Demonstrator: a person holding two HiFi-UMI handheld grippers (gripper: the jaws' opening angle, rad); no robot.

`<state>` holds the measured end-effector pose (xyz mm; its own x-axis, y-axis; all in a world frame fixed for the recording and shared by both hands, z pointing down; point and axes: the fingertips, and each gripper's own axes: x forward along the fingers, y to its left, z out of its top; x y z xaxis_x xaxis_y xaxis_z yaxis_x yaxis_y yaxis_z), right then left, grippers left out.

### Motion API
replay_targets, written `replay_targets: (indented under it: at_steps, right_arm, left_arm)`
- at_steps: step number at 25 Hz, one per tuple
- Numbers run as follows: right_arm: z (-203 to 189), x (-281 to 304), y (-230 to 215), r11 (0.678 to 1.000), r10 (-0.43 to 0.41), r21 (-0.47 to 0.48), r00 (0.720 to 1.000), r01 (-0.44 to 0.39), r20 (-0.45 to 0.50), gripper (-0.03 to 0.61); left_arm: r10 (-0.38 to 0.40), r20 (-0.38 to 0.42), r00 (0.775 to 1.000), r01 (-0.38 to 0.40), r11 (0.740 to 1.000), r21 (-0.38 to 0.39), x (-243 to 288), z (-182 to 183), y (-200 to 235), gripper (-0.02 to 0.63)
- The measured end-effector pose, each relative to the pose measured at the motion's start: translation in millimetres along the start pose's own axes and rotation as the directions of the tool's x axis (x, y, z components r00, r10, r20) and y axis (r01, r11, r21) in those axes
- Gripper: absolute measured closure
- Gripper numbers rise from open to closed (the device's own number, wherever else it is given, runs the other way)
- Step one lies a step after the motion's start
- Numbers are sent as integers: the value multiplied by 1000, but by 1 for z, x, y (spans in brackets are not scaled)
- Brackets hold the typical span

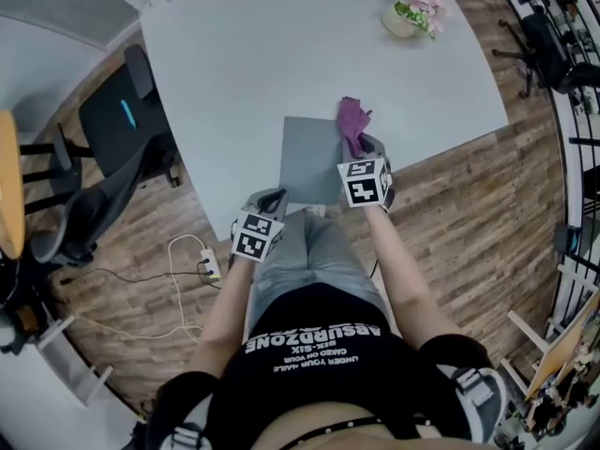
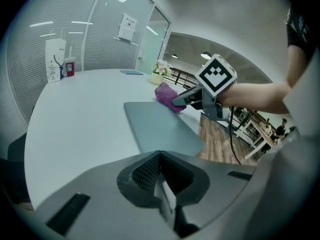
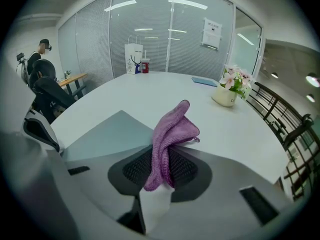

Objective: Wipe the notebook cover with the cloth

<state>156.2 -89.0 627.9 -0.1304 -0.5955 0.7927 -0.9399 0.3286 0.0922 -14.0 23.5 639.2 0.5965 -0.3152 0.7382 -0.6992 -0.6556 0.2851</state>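
A grey notebook (image 1: 311, 157) lies flat on the white table (image 1: 253, 54) near its front edge. My right gripper (image 1: 364, 148) is shut on a purple cloth (image 1: 353, 123), which hangs over the notebook's right edge. In the right gripper view the cloth (image 3: 170, 139) stands folded between the jaws, with the notebook (image 3: 110, 134) just ahead to the left. My left gripper (image 1: 272, 201) sits shut and empty at the notebook's near left corner. The left gripper view shows the notebook (image 2: 160, 126) ahead and the right gripper (image 2: 182, 100) with the cloth (image 2: 166, 95) beyond it.
A pot of flowers (image 1: 417, 9) stands at the table's far right. A white paper bag (image 3: 133, 59) and a red cup (image 3: 145, 66) sit at the far end. A black office chair (image 1: 127, 125) stands left of the table. A power strip and cables (image 1: 202, 265) lie on the wooden floor.
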Motion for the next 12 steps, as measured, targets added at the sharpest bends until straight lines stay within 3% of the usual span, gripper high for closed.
replay_targets:
  at_steps: [6, 10, 12]
  right_arm:
    - [3, 8, 7, 1000, -20, 0, 1000, 20, -24, 480]
    - [8, 12, 14, 999, -35, -20, 999, 35, -38, 479]
    - [11, 14, 18, 999, -43, -23, 998, 42, -41, 479]
  left_arm:
    - [-26, -89, 996, 35, 994, 101, 12, -6, 6, 597]
    - [-33, -128, 991, 59, 977, 205, 15, -5, 4, 597]
    - [-47, -141, 989, 76, 975, 208, 15, -6, 4, 597]
